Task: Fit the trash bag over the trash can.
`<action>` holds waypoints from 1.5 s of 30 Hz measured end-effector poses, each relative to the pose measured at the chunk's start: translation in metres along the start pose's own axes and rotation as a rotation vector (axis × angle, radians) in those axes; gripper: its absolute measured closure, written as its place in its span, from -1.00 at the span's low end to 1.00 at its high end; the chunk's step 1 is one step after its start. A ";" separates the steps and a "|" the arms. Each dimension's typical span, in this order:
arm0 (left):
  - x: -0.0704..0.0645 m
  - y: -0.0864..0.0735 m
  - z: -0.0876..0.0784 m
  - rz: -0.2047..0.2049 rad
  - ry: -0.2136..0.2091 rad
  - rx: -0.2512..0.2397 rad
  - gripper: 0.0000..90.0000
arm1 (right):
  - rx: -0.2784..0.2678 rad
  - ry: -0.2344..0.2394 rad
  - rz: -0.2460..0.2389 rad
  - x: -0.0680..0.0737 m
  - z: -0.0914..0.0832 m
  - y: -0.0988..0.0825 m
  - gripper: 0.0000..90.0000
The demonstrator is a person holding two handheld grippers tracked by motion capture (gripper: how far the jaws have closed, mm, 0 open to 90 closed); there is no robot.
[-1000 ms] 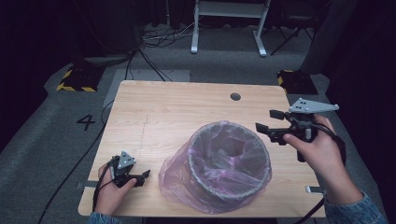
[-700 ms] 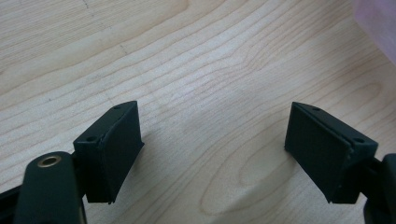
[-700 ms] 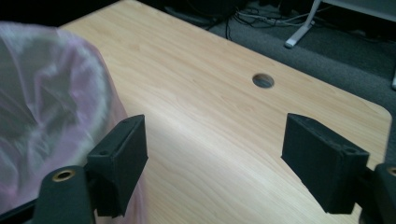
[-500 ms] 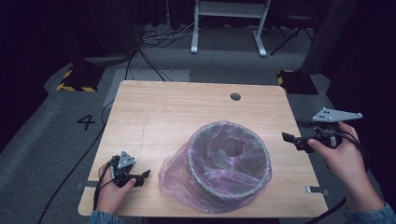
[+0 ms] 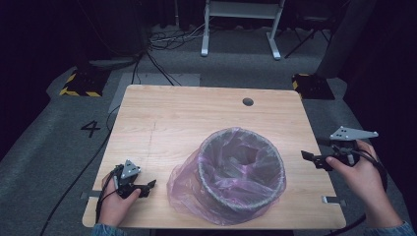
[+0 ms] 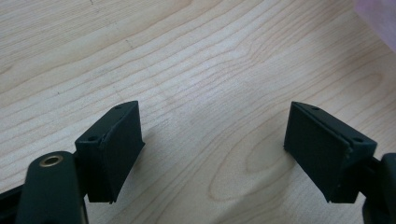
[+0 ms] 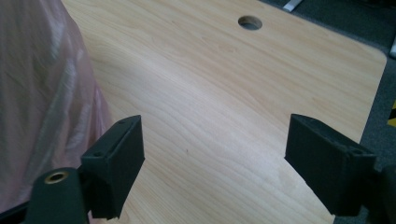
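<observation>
Left gripper [image 5: 143, 188]: black and compact, topped by a small grey three-cornered plate, with a black cable looping back behind the body. Right gripper [image 5: 312, 158]: same black build, a larger grey three-cornered plate above it — small dark holes dotted that plate — and a dark cable curving behind. Pads [image 6: 116, 149] seen close were matte black blocks, wedge-shaped, each with small round screw holes on top; a brass-ringed hole just below the left-hand block. Blue denim-like cuffs behind both grippers.
</observation>
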State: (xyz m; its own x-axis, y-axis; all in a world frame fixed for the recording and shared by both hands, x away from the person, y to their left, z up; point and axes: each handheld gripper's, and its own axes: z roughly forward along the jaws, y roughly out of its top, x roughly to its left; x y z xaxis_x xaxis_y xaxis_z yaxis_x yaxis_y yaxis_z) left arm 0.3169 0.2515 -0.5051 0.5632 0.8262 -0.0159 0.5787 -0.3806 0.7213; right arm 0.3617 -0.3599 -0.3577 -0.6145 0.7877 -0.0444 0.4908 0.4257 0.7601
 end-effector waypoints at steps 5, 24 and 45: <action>0.000 0.000 0.000 -0.001 0.006 0.005 -0.60 | 0.017 -0.001 0.068 -0.004 0.018 -0.026 -0.55; 0.001 -0.001 -0.001 -0.014 0.017 0.008 -0.66 | 0.082 -0.041 0.135 0.001 0.059 -0.099 -0.54; 0.000 0.000 0.000 -0.013 0.026 0.011 -0.68 | 0.026 -0.105 0.166 0.009 0.062 -0.138 -0.55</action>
State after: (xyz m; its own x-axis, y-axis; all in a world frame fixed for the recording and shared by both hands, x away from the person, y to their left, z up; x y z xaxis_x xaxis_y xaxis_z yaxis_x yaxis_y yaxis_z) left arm 0.3171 0.2519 -0.5052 0.5404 0.8414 -0.0074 0.5923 -0.3741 0.7136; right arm 0.3270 -0.3839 -0.5033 -0.4566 0.8896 0.0117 0.5965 0.2964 0.7459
